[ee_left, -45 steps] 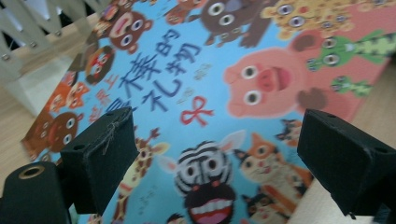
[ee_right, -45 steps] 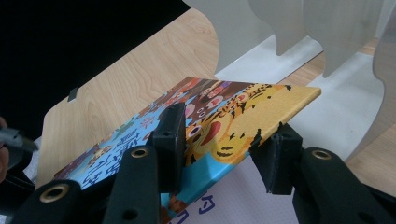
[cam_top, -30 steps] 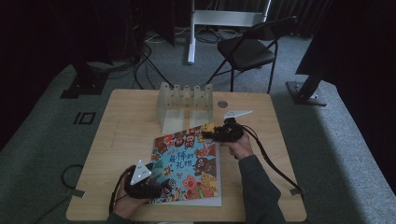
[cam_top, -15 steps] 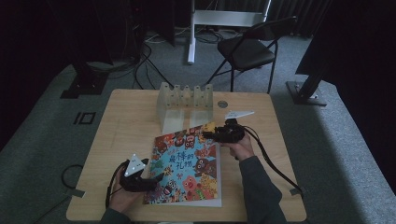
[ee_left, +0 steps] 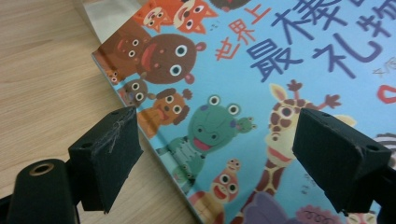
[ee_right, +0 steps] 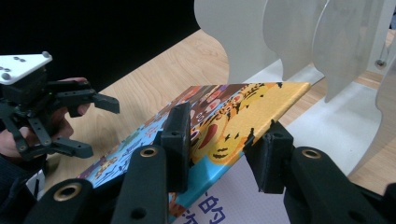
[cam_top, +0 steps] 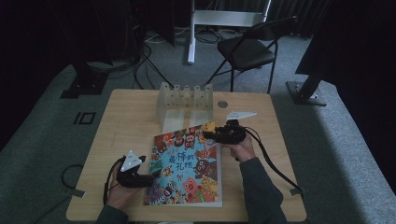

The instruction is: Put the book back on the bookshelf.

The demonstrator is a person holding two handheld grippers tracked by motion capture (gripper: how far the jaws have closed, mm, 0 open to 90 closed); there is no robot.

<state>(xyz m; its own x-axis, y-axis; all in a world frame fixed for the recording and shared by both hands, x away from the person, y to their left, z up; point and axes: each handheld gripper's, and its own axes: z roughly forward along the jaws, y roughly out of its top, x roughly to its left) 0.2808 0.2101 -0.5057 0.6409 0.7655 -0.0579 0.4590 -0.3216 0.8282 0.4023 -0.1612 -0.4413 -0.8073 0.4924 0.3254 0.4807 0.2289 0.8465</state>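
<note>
Picture book (cam_top: 185, 168) lies flat on the table (cam_top: 126, 121), far corner lifted just in front of the white slotted rack (cam_top: 184, 100). Right gripper (ee_right: 224, 149) jaws have just been closing, straddling that raised cover corner. Left gripper (ee_left: 217, 154) jaws stand wide open over the book's near-left edge, gripping nothing.

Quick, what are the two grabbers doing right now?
Left gripper: jaws open, one on each side of the picture book's edge, not pinching it.
Right gripper: jaws closing around the book's raised corner.

Pretty dim room: grey carpet floor (cam_top: 327, 154) is seen all around the wooden surface (cam_top: 126, 116), a black folding chair (cam_top: 247, 49) is parked behind, cables (cam_top: 144, 56) are strewn about.
</note>
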